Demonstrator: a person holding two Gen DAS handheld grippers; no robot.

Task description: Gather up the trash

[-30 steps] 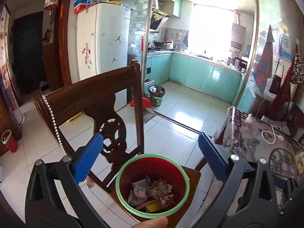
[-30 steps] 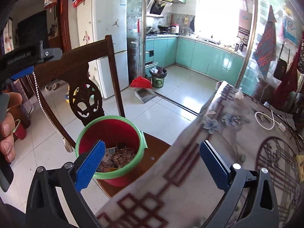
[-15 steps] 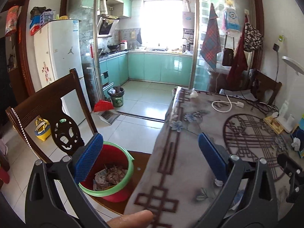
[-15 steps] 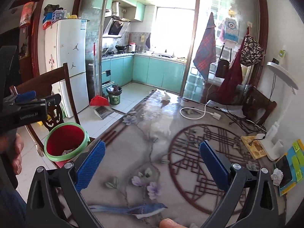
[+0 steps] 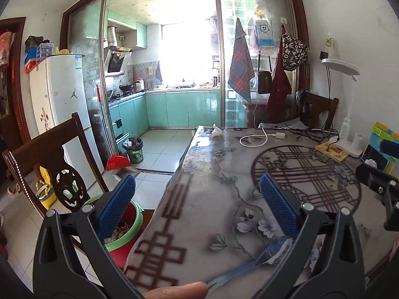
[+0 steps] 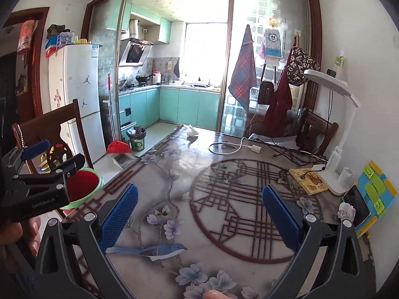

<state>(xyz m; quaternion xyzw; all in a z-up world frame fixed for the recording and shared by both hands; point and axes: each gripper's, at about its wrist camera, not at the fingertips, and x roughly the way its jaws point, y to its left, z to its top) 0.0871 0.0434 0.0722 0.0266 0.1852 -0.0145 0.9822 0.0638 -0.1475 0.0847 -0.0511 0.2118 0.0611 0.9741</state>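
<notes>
Both views have swung off the red plastic bin with a green rim [image 5: 124,226] toward the patterned tabletop [image 5: 224,199] – the left gripper [image 5: 197,206] and right gripper [image 6: 199,211] gape empty, next targets likely crumpled white scraps at twelve [image 6: 192,131] and three o'clock [image 6: 345,210]

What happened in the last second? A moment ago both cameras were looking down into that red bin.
Both grippers swung right, from the red bin on the chair to the table. The left gripper and right gripper now hover over the patterned cloth, jaws open and empty as before. The bin stays on the chair, paper scraps inside; nothing was picked up or dropped.
</notes>
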